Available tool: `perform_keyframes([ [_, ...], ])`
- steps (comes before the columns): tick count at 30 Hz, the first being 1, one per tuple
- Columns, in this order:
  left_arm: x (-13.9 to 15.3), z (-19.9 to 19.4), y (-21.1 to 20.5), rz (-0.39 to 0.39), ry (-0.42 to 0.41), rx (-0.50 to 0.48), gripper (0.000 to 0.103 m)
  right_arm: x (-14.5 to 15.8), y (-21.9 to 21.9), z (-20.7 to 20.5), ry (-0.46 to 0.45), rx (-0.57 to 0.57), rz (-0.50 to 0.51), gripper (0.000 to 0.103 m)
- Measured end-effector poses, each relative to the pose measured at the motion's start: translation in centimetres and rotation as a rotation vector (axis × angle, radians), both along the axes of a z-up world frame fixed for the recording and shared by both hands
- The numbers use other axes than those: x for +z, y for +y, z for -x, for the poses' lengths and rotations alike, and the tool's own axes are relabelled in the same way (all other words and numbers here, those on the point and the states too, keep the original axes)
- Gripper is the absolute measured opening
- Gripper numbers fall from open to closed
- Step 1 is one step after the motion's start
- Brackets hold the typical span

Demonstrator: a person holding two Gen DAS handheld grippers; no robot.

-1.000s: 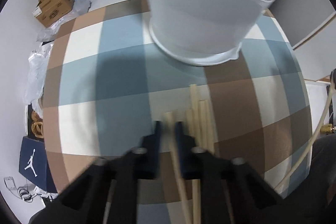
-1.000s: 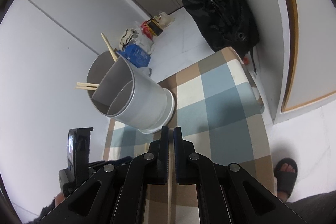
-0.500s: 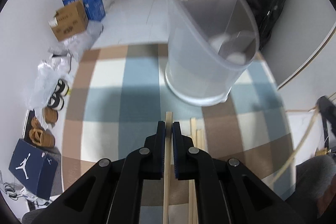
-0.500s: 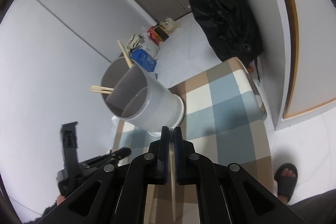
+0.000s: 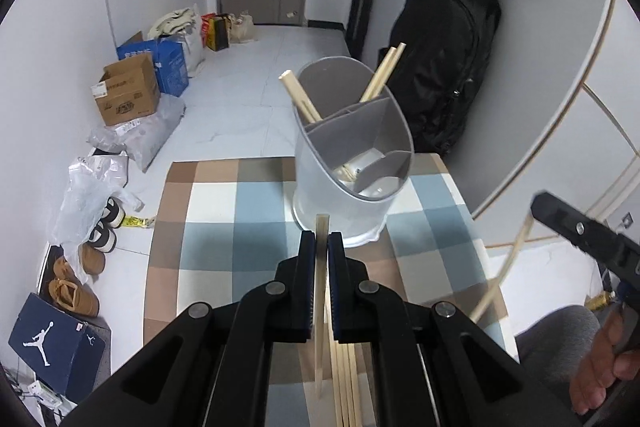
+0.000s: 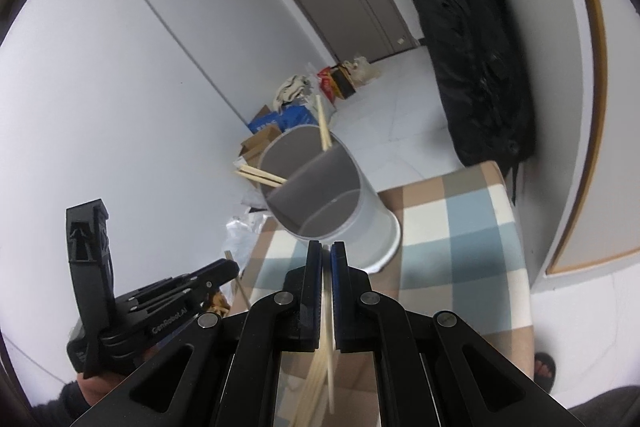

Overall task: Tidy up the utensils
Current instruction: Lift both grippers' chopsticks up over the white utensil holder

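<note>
My left gripper [image 5: 321, 237] is shut on a single wooden chopstick [image 5: 320, 307], held upright above the checked tablecloth [image 5: 224, 227]. Several loose chopsticks [image 5: 346, 387] lie on the cloth below it. Just beyond stands the grey divided utensil holder [image 5: 352, 163] with chopsticks [image 5: 380, 75] leaning in its far compartment. My right gripper [image 6: 326, 247] is shut on another chopstick [image 6: 329, 327], and it hangs in the air short of the holder [image 6: 332, 203]. Each view catches the other gripper at its edge: the right one [image 5: 580, 231] and the left one [image 6: 160, 303].
A black backpack [image 5: 444, 67] leans on the wall behind the table. Cardboard boxes [image 5: 128, 95], bags, shoes [image 5: 76, 287] and a blue shoe box [image 5: 52, 343] lie on the floor to the left. A person's sandalled foot [image 6: 544, 367] is beside the table.
Both grippers have risen off the cloth, each with a chopstick in its jaws. The holder, which filled the left view a second ago, now sits farther away and lower.
</note>
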State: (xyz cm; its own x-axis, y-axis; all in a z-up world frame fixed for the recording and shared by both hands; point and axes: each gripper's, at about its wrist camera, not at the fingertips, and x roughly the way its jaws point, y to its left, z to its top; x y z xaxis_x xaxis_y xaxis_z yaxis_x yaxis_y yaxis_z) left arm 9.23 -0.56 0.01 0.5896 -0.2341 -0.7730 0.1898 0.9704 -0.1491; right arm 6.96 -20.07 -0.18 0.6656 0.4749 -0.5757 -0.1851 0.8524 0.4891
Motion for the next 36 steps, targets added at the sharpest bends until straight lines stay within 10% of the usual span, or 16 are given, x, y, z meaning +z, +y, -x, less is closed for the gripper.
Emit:
perform_keyframes([
  [18,6.5,-0.6,0.0,0.07,-0.123,-0.099,0.001,7.9,1.3,-3.7,-0.166,0.005,0.029,0.004],
  [28,4.3,-1.0,3.2,0.193,-0.079,-0.028,0.002,6.6,1.7,-4.6,-0.129,0.019,0.01,0.004],
  [36,-0.6,-3.1,2.6,0.248,0.061,-0.006,0.05,3.6,0.9,-4.7,-0.06,0.008,0.003,0.004],
])
